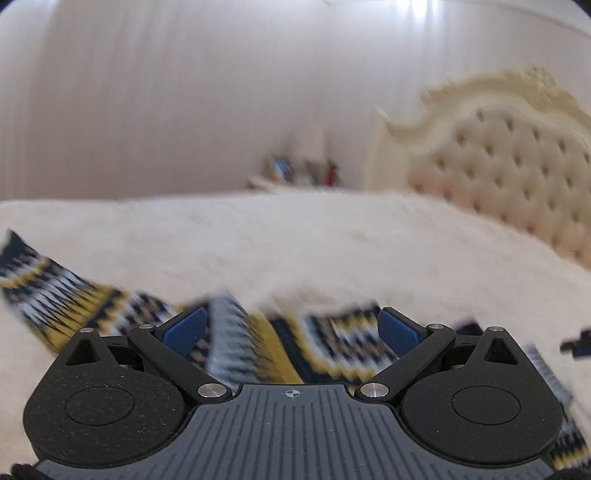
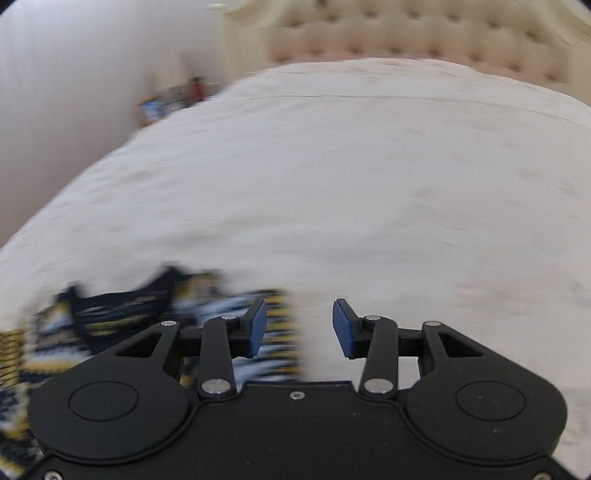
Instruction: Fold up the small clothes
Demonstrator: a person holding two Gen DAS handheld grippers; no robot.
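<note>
A small knitted garment (image 1: 258, 343) with a navy, yellow and white pattern lies on the cream bed cover (image 1: 295, 240). My left gripper (image 1: 291, 332) is open wide just above it, with the cloth showing between the blue pads. One patterned part stretches off to the left (image 1: 40, 288). In the right wrist view the garment (image 2: 122, 317) lies to the lower left, and its right edge reaches under the left finger. My right gripper (image 2: 299, 326) is open and empty over the bare bed cover (image 2: 369, 184). Both views are blurred.
A cream tufted headboard (image 1: 517, 166) stands at the head of the bed, also in the right wrist view (image 2: 406, 33). A bedside shelf with small items (image 1: 303, 173) sits by the white wall (image 1: 147, 92). The right gripper's tip shows at the left view's right edge (image 1: 576, 345).
</note>
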